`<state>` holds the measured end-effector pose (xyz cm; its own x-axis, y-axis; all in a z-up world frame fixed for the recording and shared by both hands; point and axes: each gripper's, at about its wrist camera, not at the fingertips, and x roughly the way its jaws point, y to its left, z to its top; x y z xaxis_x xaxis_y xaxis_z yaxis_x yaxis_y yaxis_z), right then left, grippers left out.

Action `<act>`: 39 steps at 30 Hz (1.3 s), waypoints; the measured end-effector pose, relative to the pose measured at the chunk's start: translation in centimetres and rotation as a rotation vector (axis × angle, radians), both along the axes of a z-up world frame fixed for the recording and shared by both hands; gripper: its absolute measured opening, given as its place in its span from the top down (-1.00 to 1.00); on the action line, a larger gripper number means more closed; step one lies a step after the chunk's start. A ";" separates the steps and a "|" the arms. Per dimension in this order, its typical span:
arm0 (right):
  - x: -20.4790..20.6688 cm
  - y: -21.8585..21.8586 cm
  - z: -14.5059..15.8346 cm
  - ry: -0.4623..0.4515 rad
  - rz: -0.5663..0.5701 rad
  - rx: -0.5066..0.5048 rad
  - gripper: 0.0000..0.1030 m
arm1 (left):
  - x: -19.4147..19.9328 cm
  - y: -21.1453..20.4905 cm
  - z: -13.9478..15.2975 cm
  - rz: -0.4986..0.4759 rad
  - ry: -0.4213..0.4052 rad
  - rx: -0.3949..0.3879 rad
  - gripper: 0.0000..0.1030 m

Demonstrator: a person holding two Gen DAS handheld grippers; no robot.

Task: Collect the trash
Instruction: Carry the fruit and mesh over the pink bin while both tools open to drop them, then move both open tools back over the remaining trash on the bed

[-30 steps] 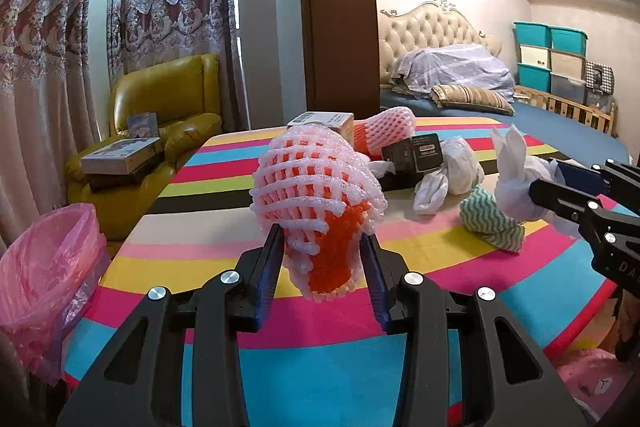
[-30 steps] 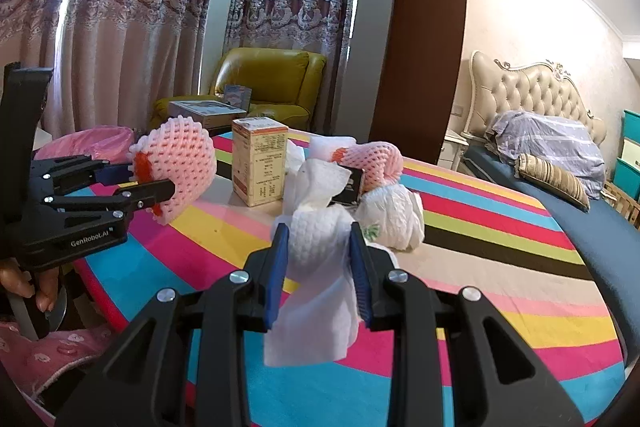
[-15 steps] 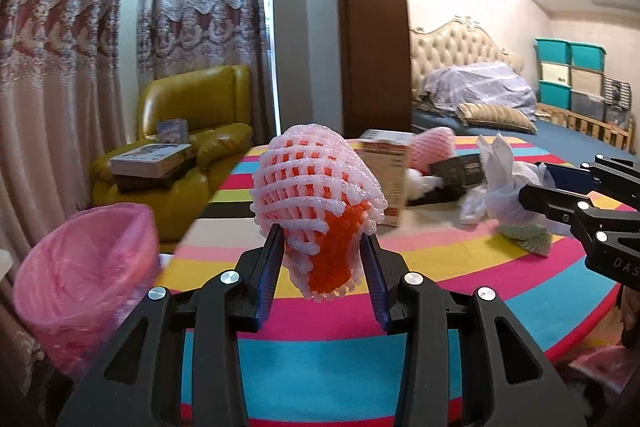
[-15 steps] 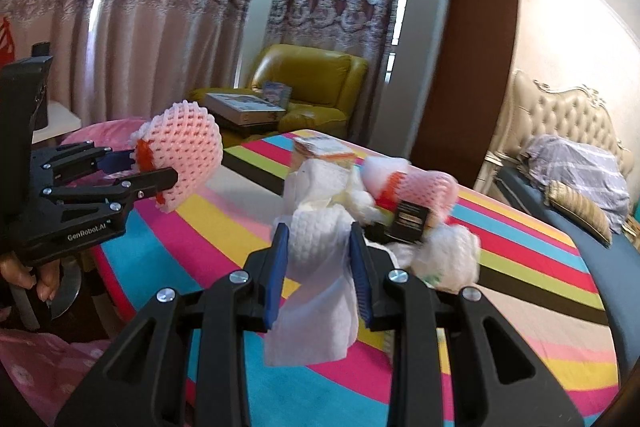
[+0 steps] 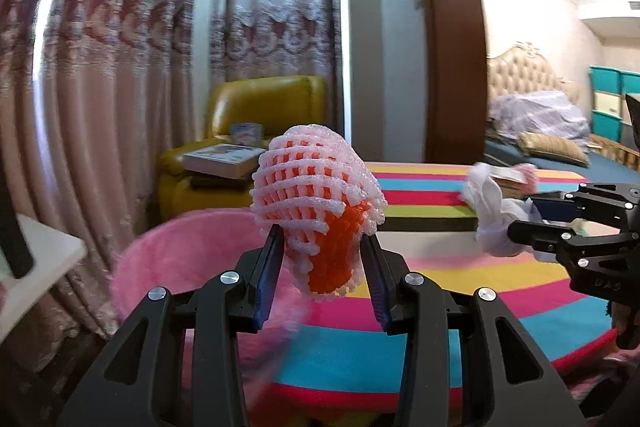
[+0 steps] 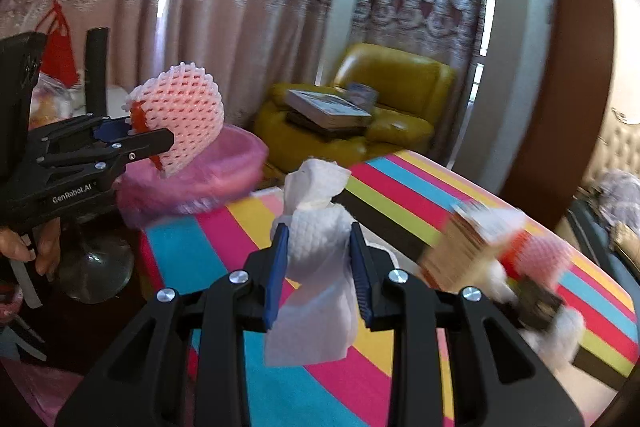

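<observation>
My left gripper [image 5: 322, 275] is shut on a pink foam fruit net [image 5: 316, 195] with an orange inner layer, held in the air near the table's left edge. Just behind and below it stands a bin lined with a pink bag [image 5: 188, 259]. The right wrist view shows the same net [image 6: 180, 115] in the left gripper [image 6: 156, 143], above the pink bin [image 6: 224, 175]. My right gripper [image 6: 318, 267] is shut on a crumpled white paper towel [image 6: 316, 251] over the striped table [image 6: 400, 195]. In the left wrist view, the right gripper [image 5: 516, 223] carries that towel [image 5: 492, 215] at the right.
More trash lies blurred on the table at the right: a cardboard box [image 6: 460, 247], another pink foam net [image 6: 536, 259], a small black box [image 6: 536, 303] and white wads. A yellow armchair [image 6: 384, 107] with books, curtains and a bed [image 5: 540, 115] stand beyond.
Both grippers have swung left together with their loads. The pink bin has come from the frame's far left to just behind the foam net. The table's trash pile has slid off to the right.
</observation>
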<state>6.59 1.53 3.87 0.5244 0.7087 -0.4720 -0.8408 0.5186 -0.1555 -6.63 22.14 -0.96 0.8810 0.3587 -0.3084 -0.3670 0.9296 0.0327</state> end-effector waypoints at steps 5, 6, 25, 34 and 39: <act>-0.1 4.9 1.4 0.009 0.077 0.010 0.43 | -1.3 4.1 0.0 0.094 0.025 -0.004 0.26; -0.2 5.9 1.6 0.009 0.091 0.012 0.43 | -1.5 4.8 -0.2 0.110 0.029 -0.009 0.26; 2.0 19.7 2.9 0.084 0.200 0.058 -0.33 | -0.8 13.1 -3.4 0.267 0.092 -0.092 -0.63; 2.8 11.8 3.2 0.053 0.126 0.091 -0.46 | -2.8 11.4 -4.7 0.287 0.085 -0.085 -0.81; 3.7 5.4 2.2 0.084 0.037 0.099 -0.47 | -2.4 8.3 -4.1 0.211 0.065 -0.080 -0.81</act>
<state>10.26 6.92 6.05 0.4586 0.7720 -0.4401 -0.8675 0.4962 -0.0334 -9.02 30.45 -5.03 0.7664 0.5053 -0.3967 -0.5533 0.8329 -0.0081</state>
